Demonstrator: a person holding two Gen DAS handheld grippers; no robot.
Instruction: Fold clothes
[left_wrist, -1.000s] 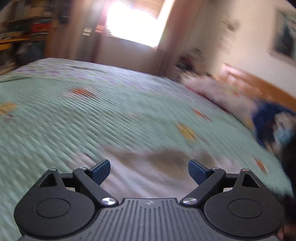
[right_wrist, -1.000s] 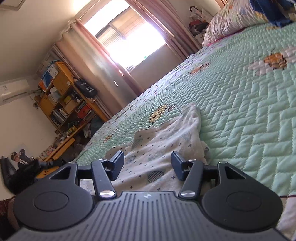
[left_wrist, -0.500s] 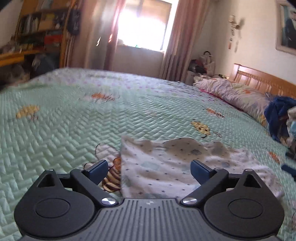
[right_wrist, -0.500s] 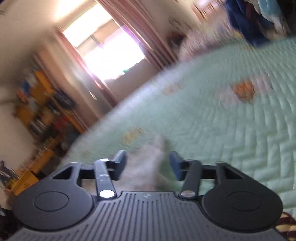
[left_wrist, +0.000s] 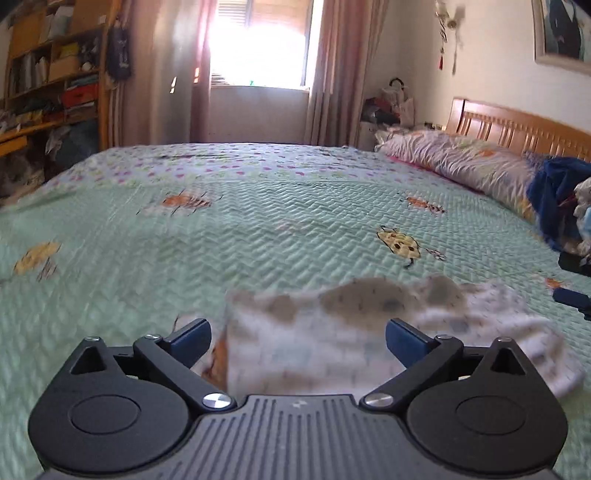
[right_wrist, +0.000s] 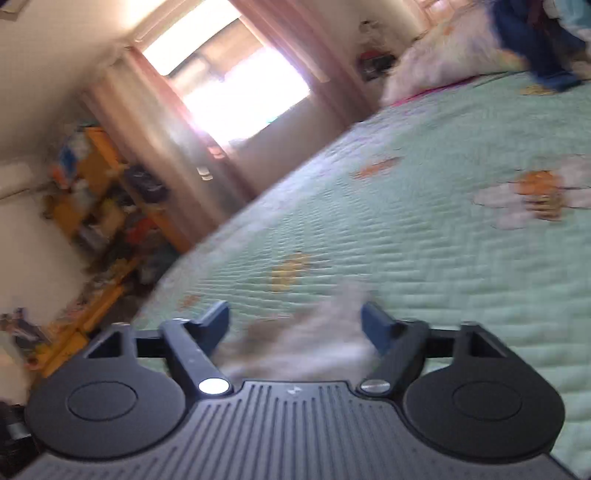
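Observation:
A small white patterned garment (left_wrist: 369, 332) lies on the green quilted bedspread (left_wrist: 258, 229), blurred by motion. My left gripper (left_wrist: 297, 338) is open, its fingers standing on either side of the garment's near edge, just above it. My right gripper (right_wrist: 295, 321) is open over the same garment (right_wrist: 306, 339), which shows blurred between its fingers. The tip of the right gripper shows at the right edge of the left wrist view (left_wrist: 572, 299).
A pile of blue and white clothes (left_wrist: 557, 206) lies at the right by a floral pillow (left_wrist: 458, 166) and wooden headboard (left_wrist: 517, 129). A bookshelf (left_wrist: 51, 81) stands left of the curtained window (left_wrist: 258, 44).
Both grippers have moved and tilted over the garment; the right wrist view is still blurred and its fingers have spread wider. The left gripper stays open.

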